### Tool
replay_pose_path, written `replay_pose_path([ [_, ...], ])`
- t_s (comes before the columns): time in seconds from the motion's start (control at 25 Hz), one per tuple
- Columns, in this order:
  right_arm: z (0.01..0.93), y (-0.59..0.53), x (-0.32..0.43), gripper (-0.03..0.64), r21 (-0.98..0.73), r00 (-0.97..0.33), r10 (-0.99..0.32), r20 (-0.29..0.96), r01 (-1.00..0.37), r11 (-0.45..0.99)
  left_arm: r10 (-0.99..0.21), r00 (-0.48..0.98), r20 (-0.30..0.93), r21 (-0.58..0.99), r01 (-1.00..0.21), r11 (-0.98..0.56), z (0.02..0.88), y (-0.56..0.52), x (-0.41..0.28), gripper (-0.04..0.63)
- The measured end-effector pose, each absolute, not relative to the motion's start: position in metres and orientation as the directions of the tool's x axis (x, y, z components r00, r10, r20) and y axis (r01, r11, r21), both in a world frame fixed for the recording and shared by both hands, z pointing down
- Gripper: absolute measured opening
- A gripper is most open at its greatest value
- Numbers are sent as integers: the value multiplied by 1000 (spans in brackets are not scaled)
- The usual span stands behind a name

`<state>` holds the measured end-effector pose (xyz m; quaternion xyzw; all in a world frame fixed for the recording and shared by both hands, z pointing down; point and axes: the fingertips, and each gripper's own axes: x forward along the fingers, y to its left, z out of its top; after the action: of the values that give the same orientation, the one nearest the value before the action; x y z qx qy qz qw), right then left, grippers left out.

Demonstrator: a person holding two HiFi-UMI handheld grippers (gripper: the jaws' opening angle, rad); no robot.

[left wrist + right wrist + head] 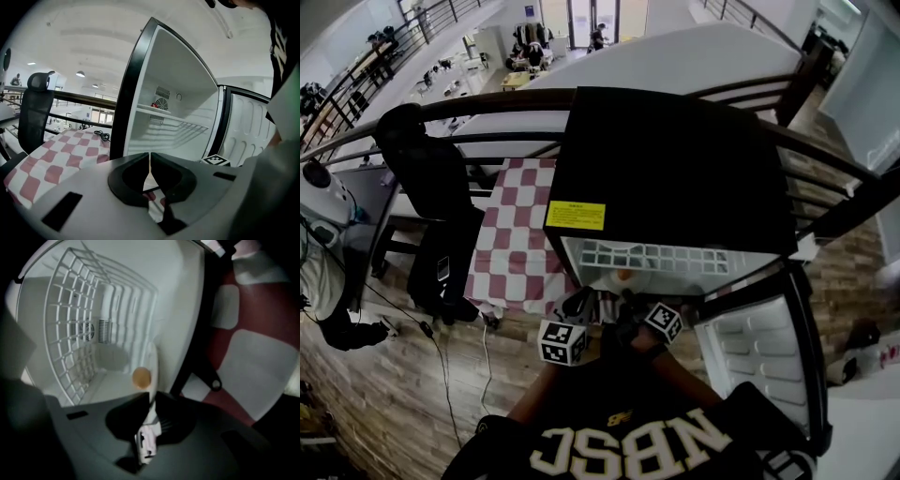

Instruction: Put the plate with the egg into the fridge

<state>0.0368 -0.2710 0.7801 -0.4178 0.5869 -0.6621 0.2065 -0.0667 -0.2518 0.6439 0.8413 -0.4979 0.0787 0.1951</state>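
Observation:
The white plate (153,363) shows edge-on in the right gripper view, with the brown egg (141,378) on it. My right gripper (152,401) is shut on the plate's near rim and holds it at the open front of the fridge (93,357). In the head view the plate (607,282) and egg (623,277) sit just below the front edge of the wire shelf (656,255). My left gripper (150,158) is shut with nothing between its jaws and points at the fridge's open front. In the head view the left gripper (579,302) is close beside the right gripper (630,302).
The black fridge (675,169) has its door (769,347) swung open to the right. A wire shelf (180,123) crosses the white interior, with a small red thing (153,105) at its back. A red-and-white checked table (520,244) stands left of the fridge, with a black chair (431,187) beyond.

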Motion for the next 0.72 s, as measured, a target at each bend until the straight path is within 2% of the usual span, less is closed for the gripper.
replay_pose_path([
  [0.2, 778, -291, 34, 52, -944, -561, -760, 327, -236, -232, -826, 471, 310, 276, -876, -396, 644, -257, -78, 35],
  [0.44, 774, -311, 29, 52, -905, -570, -719, 398, -371, -207, -837, 446, 316, 282, -887, -366, 644, -257, -86, 35],
  [0.6, 772, -323, 32, 68, -783, -523, -684, 508, -611, -114, -842, 433, 322, 281, -893, -352, 643, -253, -92, 35],
  [0.72, 772, -328, 36, 117, -653, -472, -662, 582, -757, -35, -845, 422, 329, 302, -895, -329, 644, -247, -98, 35],
])
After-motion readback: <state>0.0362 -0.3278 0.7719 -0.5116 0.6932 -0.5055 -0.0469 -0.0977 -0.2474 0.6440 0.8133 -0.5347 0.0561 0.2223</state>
